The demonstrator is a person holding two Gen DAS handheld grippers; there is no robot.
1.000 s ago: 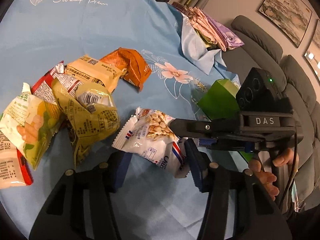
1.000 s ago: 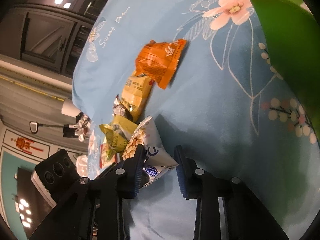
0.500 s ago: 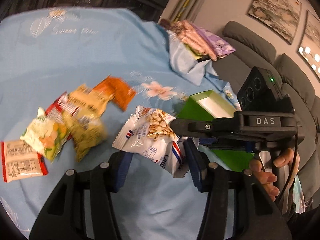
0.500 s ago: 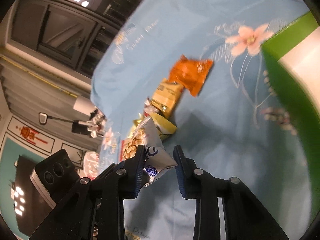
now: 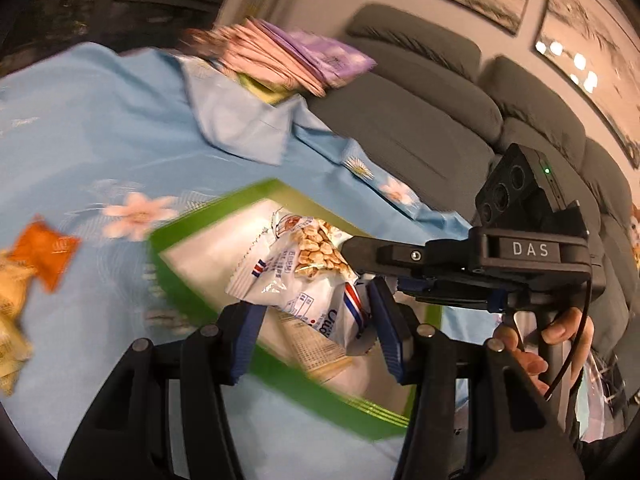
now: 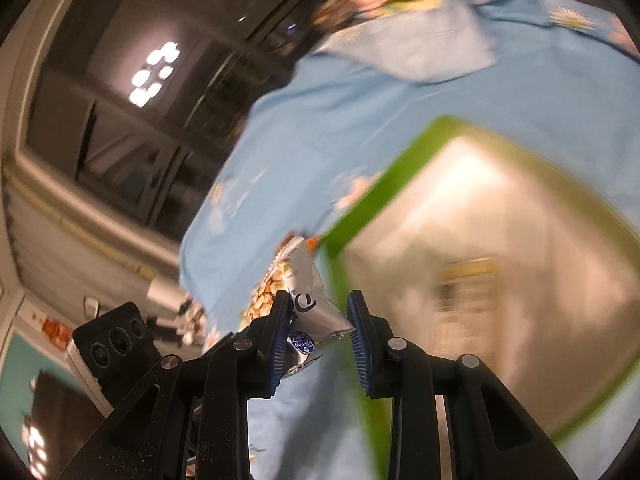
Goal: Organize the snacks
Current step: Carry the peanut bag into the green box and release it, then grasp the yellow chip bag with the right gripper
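Both grippers hold one white peanut packet with a red and blue stripe. My left gripper is shut on its lower part. My right gripper pinches its corner from the right side. The packet hangs in the air over a green box with a pale inside, which stands on the blue floral tablecloth. The box fills the right of the right wrist view. An orange packet and yellow packets lie on the cloth at far left.
A stack of pink and purple packets sits at the table's far edge on a folded cloth. A grey sofa runs along the right. A flat packet lies inside the box.
Both grippers have carried the peanut packet up off the cloth and to the right, from beside the snack pile to over the green box. The view is blurred by motion.
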